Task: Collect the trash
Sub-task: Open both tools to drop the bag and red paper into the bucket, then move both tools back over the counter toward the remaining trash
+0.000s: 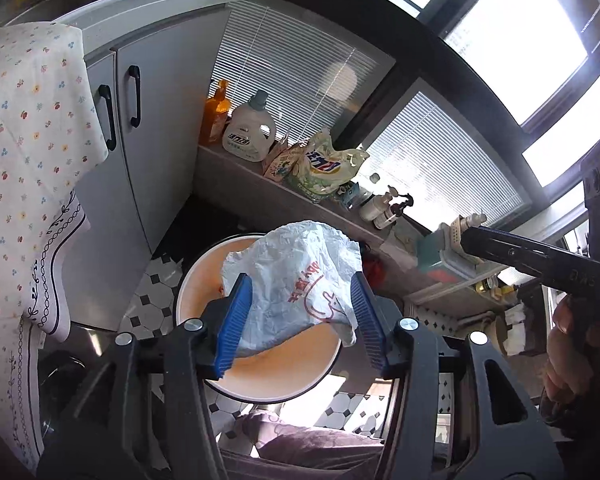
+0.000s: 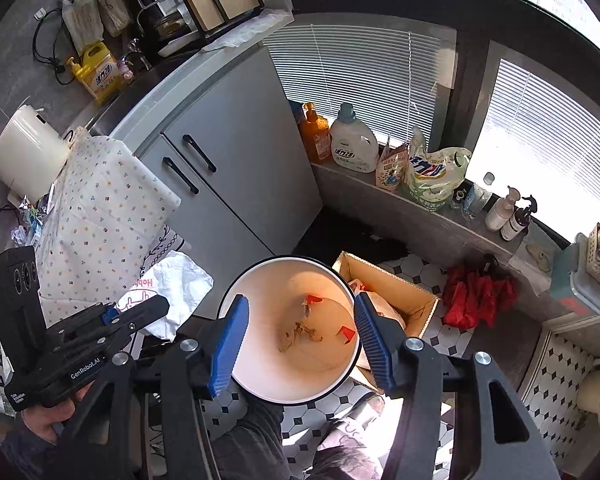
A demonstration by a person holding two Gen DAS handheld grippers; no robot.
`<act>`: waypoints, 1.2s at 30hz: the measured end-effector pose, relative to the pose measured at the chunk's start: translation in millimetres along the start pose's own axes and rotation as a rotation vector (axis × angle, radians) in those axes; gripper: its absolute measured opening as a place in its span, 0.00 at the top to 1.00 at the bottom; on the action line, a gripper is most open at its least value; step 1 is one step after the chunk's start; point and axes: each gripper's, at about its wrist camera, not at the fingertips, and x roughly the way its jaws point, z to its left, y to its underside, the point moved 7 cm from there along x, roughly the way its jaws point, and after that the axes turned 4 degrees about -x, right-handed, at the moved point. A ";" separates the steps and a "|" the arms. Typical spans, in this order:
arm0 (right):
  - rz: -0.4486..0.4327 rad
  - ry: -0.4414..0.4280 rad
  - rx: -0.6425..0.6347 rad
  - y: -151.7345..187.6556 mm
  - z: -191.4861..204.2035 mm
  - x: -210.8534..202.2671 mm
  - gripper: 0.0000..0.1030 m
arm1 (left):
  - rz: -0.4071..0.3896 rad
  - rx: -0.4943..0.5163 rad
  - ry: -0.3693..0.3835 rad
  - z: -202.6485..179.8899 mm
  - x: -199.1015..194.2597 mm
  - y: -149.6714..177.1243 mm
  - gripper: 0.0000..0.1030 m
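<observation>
My left gripper (image 1: 300,312) is shut on a crumpled white plastic bag (image 1: 296,276) with red print and holds it over a round white trash bin (image 1: 260,376) on the tiled floor. In the right wrist view the left gripper (image 2: 112,316) shows at the left with the bag (image 2: 172,292) hanging from it, beside the bin's rim. My right gripper (image 2: 300,340) is open and empty above the bin (image 2: 284,388). Several scraps of paper and red bits (image 2: 300,332) lie on the bin's bottom.
A grey cabinet (image 2: 236,184) stands behind the bin, with a floral cloth (image 2: 100,216) hanging to its left. A cardboard box (image 2: 392,280) sits right of the bin. Detergent bottles (image 2: 352,140) and bags line the window ledge. A red bag (image 2: 476,296) lies on the floor.
</observation>
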 end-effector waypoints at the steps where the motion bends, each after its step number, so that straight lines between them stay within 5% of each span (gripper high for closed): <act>1: -0.003 -0.001 0.001 0.7 -0.2 -1.0 0.47 | 0.007 0.007 0.004 -2.0 1.1 1.4 0.41; 17: 0.000 -0.090 -0.040 3.0 48.5 3.8 0.46 | -0.116 -0.090 -0.155 60.0 -78.8 -8.6 0.35; 28: 0.003 -0.201 -0.195 -20.6 150.3 15.8 0.38 | -0.295 -0.253 -0.331 142.0 -184.2 -0.8 0.23; 36: -0.049 -0.307 -0.382 -40.1 247.2 8.7 0.23 | -0.417 -0.386 -0.462 197.3 -256.7 22.4 0.10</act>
